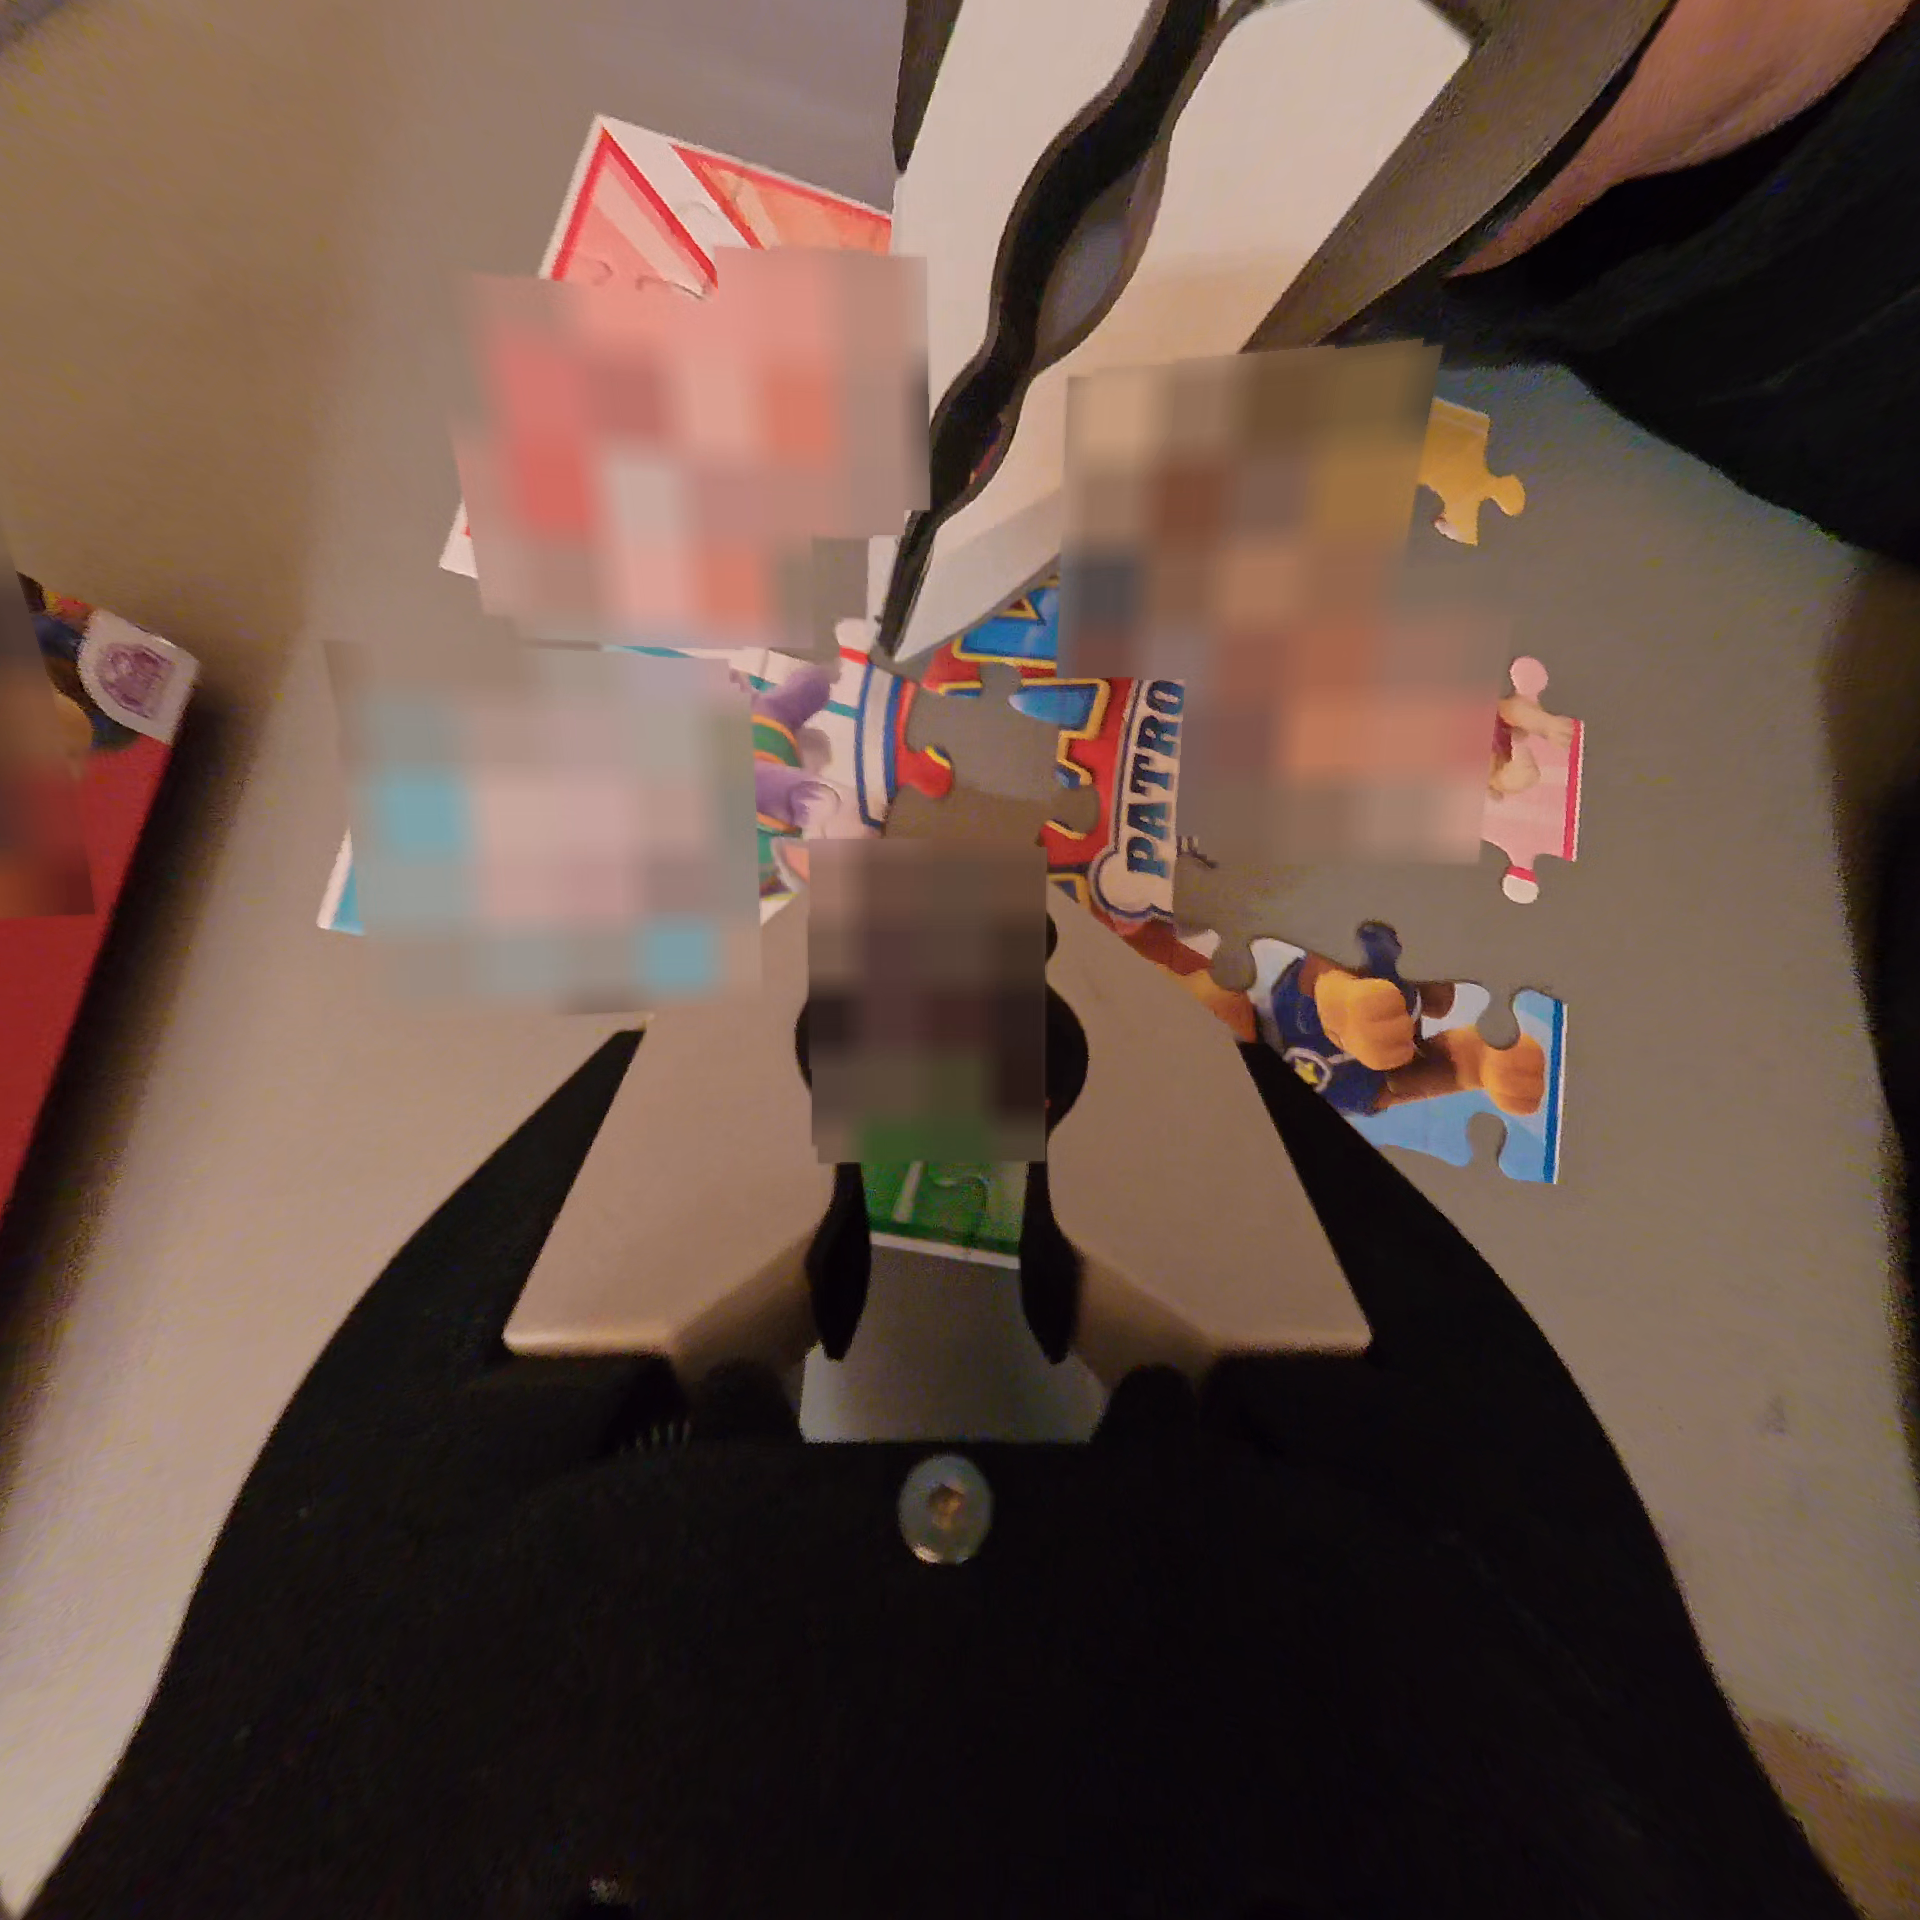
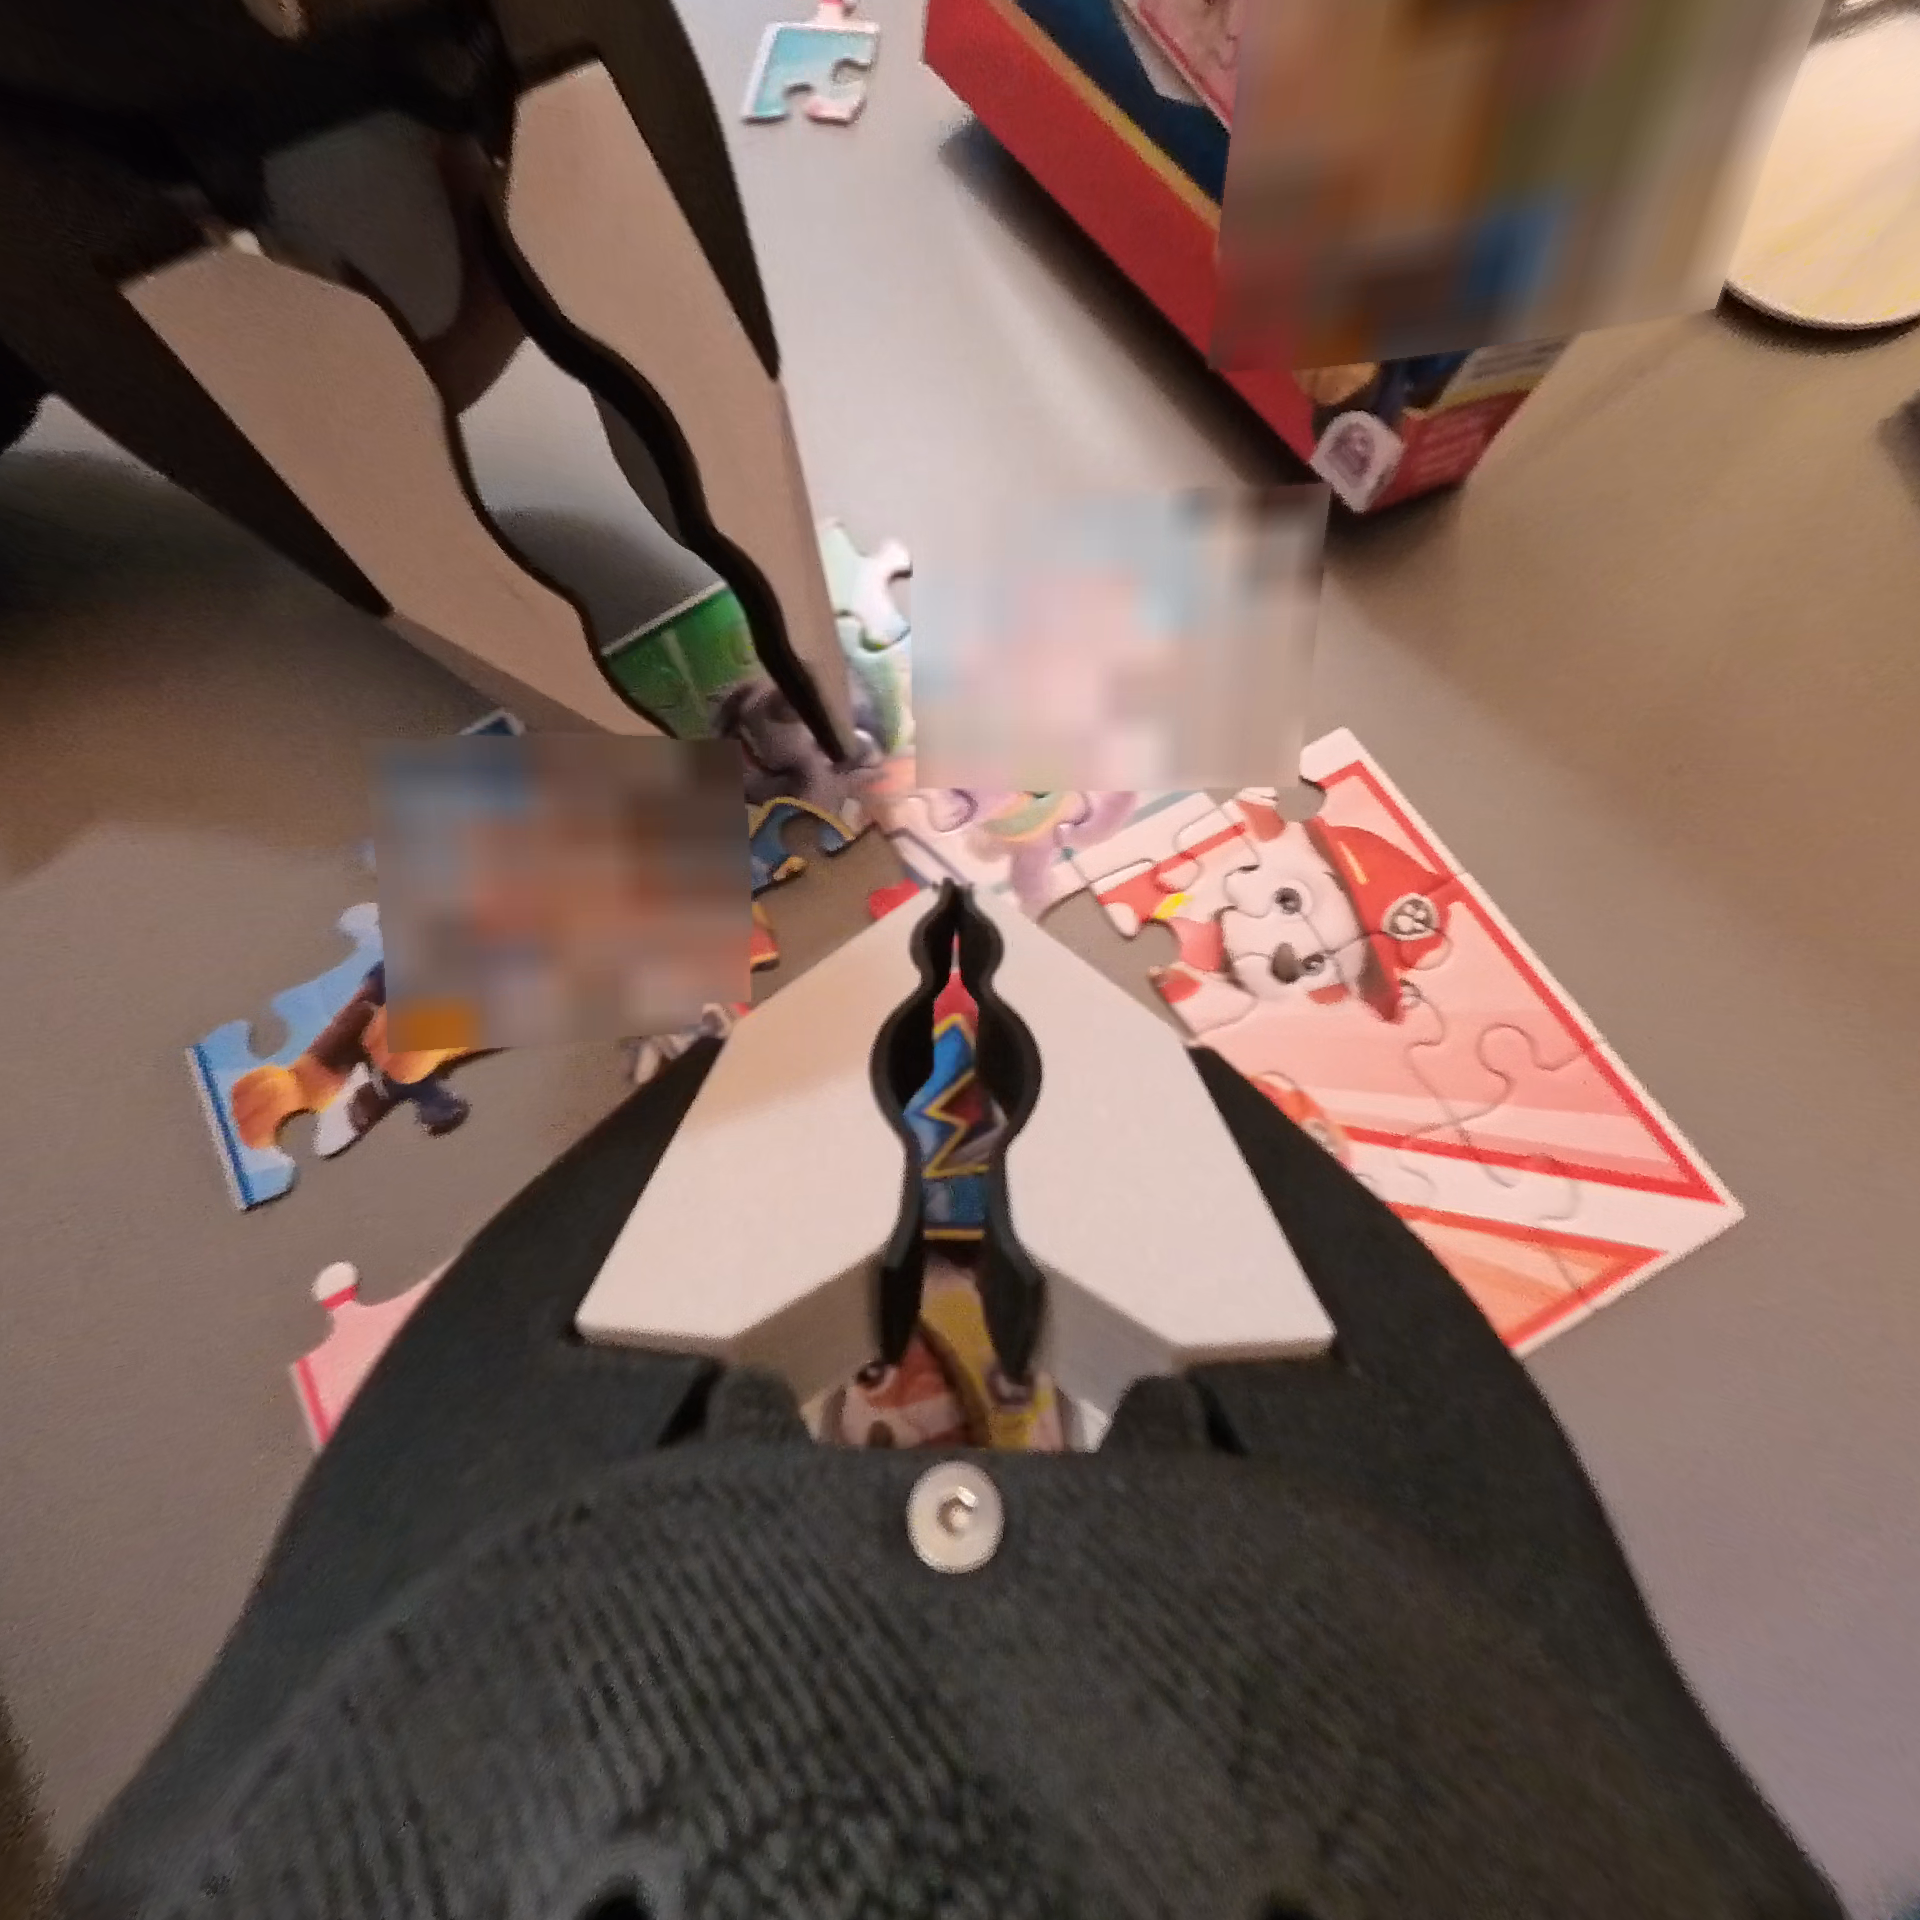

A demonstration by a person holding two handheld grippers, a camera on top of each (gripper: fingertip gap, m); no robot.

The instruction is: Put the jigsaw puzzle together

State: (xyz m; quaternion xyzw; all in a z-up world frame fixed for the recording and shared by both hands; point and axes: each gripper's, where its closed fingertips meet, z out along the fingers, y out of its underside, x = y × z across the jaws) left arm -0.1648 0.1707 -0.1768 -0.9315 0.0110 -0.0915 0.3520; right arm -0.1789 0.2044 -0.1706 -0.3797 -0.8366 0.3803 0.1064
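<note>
A partly joined cartoon jigsaw (image 1: 1122,748) lies on the grey table (image 1: 1714,1299), with a piece-shaped hole (image 1: 987,748) in its middle. My left gripper (image 1: 930,987) is shut on a puzzle piece with a green lower part (image 1: 935,1195), held just before the hole; a mosaic patch hides the fingertips. The right wrist view shows this piece (image 2: 675,655) between the left gripper's fingers (image 2: 800,665). My right gripper (image 2: 951,899) is shut, its tip down at the jigsaw's red and pink part (image 2: 1403,1018). It also shows in the left wrist view (image 1: 888,649), at the hole's far edge.
Loose pieces lie around: a blue one with a dog (image 1: 1434,1049), a pink one (image 1: 1538,790), a yellow one (image 1: 1465,468), a light blue one (image 2: 810,62). A red puzzle box (image 2: 1143,177) stands at the back. A person's arm (image 1: 1714,156) is at the top right. The left gripper's tips are roughly 5 cm from the right gripper's.
</note>
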